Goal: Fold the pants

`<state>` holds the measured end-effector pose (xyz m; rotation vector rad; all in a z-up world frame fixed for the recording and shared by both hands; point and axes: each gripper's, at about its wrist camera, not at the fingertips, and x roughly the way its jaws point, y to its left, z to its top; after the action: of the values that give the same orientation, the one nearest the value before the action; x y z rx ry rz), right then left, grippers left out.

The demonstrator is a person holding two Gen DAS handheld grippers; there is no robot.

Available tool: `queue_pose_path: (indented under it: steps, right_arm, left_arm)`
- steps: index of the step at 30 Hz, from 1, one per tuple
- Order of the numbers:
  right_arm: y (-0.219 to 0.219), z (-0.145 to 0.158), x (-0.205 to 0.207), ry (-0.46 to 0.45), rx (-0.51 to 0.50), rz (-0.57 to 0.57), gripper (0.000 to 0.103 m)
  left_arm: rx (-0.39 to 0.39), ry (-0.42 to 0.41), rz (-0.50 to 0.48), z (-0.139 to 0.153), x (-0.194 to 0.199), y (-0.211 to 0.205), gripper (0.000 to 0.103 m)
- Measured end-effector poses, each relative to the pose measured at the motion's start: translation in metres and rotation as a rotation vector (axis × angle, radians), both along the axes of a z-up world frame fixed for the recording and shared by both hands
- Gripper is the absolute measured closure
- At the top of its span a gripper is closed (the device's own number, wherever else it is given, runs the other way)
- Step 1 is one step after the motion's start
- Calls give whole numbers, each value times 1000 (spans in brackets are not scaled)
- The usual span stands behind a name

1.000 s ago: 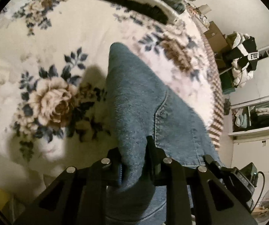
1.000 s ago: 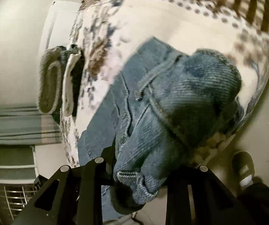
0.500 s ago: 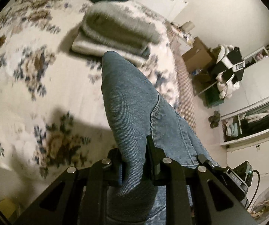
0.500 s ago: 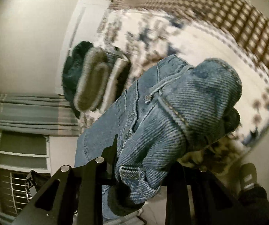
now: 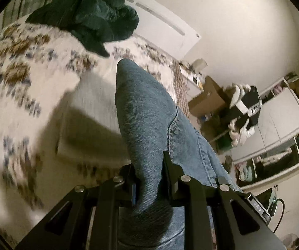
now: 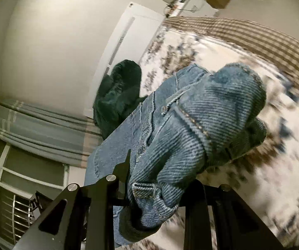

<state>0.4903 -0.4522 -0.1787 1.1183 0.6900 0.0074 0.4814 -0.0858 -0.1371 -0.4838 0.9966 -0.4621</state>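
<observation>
Two grippers each clamp blue denim pants above a floral bedspread. The left gripper pinches a smooth fold rising between its fingers; the right gripper grips the bunched waistband, which bulges beyond its fingers. A dark green garment lies at the far end.

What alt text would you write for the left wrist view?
The left claw is shut on a fold of blue denim jeans, held up over a bed with a floral cream bedspread. A dark green crumpled garment lies at the bed's far end, by a white wall.
</observation>
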Motion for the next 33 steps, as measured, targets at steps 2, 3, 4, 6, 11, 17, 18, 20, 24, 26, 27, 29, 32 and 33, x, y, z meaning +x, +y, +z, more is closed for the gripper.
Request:
queue_pose_path:
  steps: [2,3,4,6,11,17,18,20,24,26,27,29,32,33]
  right_arm:
    - [8,-6,53,-20,-5,-2,76]
    - [12,-11,76,-26,-10,-1,76]
    - [15,-14,92,-27,-13,-2,76]
    - [23,-36,139,-26,-11,-3,76]
    - [45,-110,205,74,-27,30,76]
    - [64,-161,211,171,-44,125,71]
    - [62,-162,208,178,-53,137,69]
    - [62,-163,197,205,-65,151,63]
    - [57,-148,178,273,-132,151,51]
    - [57,-135,172,306,-198,161,50]
    - [59,-124,168,319,-253,176,48]
    - [63,-103,164,339,-360,196,40]
    - [78,-66,155,367,-561,232,26]
    - [84,-54,151,372,-615,244,22]
  left_arm:
    - [17,-12,-4,-7,44,4,86]
    - [22,-11,-4,-13,67,6,86]
    - [26,-5,-4,-23,91,9,86]
    - [40,13,-5,-43,122,14,86]
    - [124,141,-9,-129,176,33,86]
    - [149,197,-6,-178,178,55,81]
    - [147,201,-13,-179,175,56,80]
    - [161,200,-20,-176,172,55,79]
    - [247,187,-13,-163,162,52,76]
    - [319,166,-7,-153,154,49,75]
    - [349,149,0,-147,149,48,76]
    - [427,111,1,-133,135,44,72]
    - [492,72,-6,-111,112,40,55]
    - [507,59,-3,-104,105,39,39]
